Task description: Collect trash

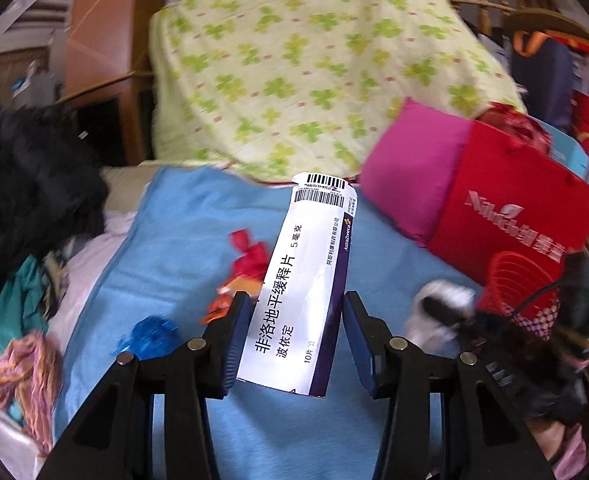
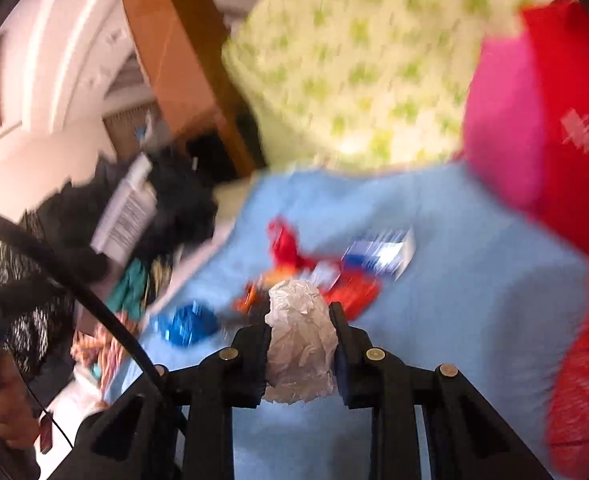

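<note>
- Trash lies scattered on a blue blanket (image 1: 182, 240) spread over the bed: a blue foil wrapper (image 1: 152, 334) at 8 o'clock in the left wrist view, and red and orange wrappers (image 1: 246, 264) near the middle.
- Left tool (image 1: 296, 340) is partly open, with a white medicine box (image 1: 302, 280) standing between its pads, pointing to 12 o'clock.
- Right tool (image 2: 300, 344) is clamped on a crumpled white paper ball (image 2: 298, 340).
- Red mesh basket (image 1: 522, 292) sits at 3 o'clock, before a red bag (image 1: 506, 216).
</note>
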The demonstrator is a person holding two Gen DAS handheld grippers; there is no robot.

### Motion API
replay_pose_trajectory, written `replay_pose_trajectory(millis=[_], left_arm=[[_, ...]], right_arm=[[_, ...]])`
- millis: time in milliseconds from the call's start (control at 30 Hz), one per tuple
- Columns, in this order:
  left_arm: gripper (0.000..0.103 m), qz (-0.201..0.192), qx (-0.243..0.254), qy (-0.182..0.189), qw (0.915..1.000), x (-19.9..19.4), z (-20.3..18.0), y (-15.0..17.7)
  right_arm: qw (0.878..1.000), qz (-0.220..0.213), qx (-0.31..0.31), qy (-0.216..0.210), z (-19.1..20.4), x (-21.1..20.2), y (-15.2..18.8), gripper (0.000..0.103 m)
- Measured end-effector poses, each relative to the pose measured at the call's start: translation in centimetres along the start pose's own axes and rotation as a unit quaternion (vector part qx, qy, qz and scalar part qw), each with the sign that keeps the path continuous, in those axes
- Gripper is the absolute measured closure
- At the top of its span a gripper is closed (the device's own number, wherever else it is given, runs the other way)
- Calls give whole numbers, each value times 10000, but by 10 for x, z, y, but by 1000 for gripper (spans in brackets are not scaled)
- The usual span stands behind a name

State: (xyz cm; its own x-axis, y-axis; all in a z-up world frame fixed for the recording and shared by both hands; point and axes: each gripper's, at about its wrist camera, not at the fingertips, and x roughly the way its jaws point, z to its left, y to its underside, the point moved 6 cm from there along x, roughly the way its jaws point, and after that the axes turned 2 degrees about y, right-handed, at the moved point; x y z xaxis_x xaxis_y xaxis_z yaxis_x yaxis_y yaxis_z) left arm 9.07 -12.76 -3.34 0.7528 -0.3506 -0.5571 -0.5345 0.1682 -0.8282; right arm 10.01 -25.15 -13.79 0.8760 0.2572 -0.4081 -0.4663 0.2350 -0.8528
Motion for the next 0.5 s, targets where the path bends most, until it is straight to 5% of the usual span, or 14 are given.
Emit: replay_pose_trajectory(millis=[200,500], left_arm=[[54,-81,535,779,9955,2,-80,-15],[54,62,1131,1839,9764,26,-195,-16]], right_arm=[[9913,-1165,295,541,-61,-94,-27,75],[9664,-1504,964,1849,-158,-167,-18,74]])
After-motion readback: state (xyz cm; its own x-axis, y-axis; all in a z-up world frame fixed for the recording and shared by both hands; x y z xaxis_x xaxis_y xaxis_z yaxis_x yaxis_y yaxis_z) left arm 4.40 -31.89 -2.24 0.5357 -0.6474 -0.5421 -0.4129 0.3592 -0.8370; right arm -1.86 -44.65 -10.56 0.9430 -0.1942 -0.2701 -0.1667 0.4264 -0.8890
